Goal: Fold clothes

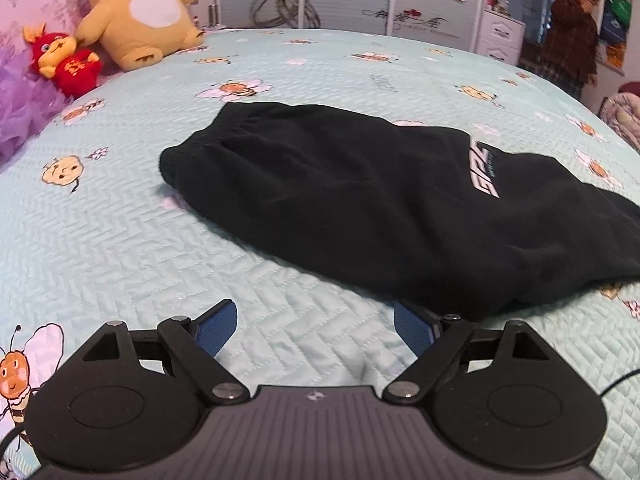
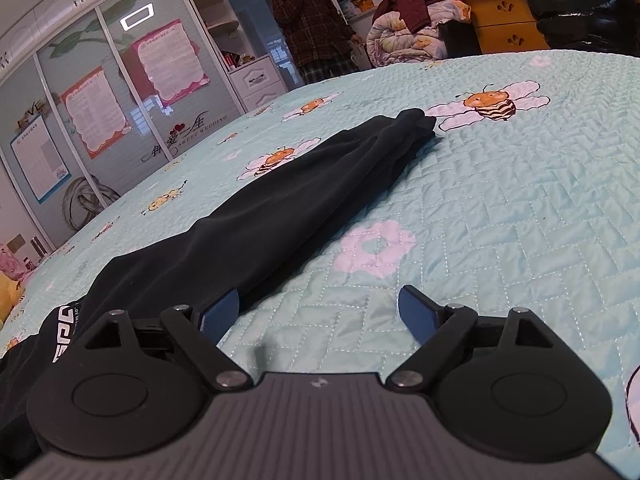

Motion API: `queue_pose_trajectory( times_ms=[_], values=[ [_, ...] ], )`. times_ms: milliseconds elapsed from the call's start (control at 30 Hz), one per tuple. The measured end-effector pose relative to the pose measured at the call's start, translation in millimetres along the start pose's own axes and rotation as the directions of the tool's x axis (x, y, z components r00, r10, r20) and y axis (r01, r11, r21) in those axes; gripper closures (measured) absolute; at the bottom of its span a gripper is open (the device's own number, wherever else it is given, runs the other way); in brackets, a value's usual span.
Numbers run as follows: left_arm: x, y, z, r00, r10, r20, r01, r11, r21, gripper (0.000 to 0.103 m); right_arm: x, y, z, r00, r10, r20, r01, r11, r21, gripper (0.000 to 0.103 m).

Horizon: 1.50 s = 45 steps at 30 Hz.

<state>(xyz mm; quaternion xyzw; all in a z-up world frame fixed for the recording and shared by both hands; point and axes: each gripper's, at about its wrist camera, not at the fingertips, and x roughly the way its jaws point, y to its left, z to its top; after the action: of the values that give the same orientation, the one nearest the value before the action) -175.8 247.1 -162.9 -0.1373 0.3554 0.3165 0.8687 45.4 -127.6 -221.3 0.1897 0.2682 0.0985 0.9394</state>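
Black fleece trousers (image 1: 360,200) w/ white lettering on one hip lie flat on a pale-blue quilted bedspread (image 1: 120,240) printed w/ bees & flowers. In left wrist view the waistband end is toward upper left, rest runs off to the right. In right wrist view the legs (image 2: 320,184) lie one on the other, stretching away to the cuffs near a big bee print.

Left gripper (image 1: 316,326): jaws spread wide, nothing between the blue pads, only bedspread; right-hand pad just beside trouser edge, contact unclear.

Right gripper (image 2: 318,316): jaws wide apart, released, bare quilt between; left-hand pad right at the trouser edge, contact unclear.

Bkgd: yellow plush bear (image 1: 140,12) & small red plush toy (image 1: 64,60) at bed's far-left corner; person in dark plaid top (image 2: 312,28) stands beyond the bed by a wardrobe w/ frosted sliding doors (image 2: 120,92).
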Motion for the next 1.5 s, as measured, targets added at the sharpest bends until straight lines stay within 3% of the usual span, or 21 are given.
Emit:
queue_pose_trajectory(
  times_ms=[300, 933, 1100, 1267, 1500],
  values=[
    [0, -16, -3, 1.000, -0.011, -0.010, 0.012, 0.998, 0.056, 0.014, 0, 1, 0, 1.000, 0.007, 0.000, -0.007, 1.000, 0.003, 0.014],
    [-8, -11, -7, 1.000, -0.025, 0.000, 0.025, 0.999, 0.046, 0.014, -3, 1, -1, 1.000, 0.014, 0.004, -0.014, 1.000, 0.014, 0.013],
    [8, 24, 13, 1.000, 0.021, -0.006, -0.022, 0.998, -0.063, 0.014, -3, 0, -1, 1.000, 0.018, 0.005, -0.018, 1.000, 0.019, 0.013],
    [27, 63, 27, 0.996, 0.072, -0.044, -0.080, 0.974, -0.210, 0.014, -4, 0, -1, 1.000, 0.017, 0.006, -0.017, 1.000, 0.019, 0.013],
    [39, 71, 31, 0.999, 0.031, -0.038, -0.039, 0.971, -0.235, 0.014, -3, 2, -1, 1.000, 0.008, 0.004, -0.008, 1.000, 0.007, 0.013]
  ],
)
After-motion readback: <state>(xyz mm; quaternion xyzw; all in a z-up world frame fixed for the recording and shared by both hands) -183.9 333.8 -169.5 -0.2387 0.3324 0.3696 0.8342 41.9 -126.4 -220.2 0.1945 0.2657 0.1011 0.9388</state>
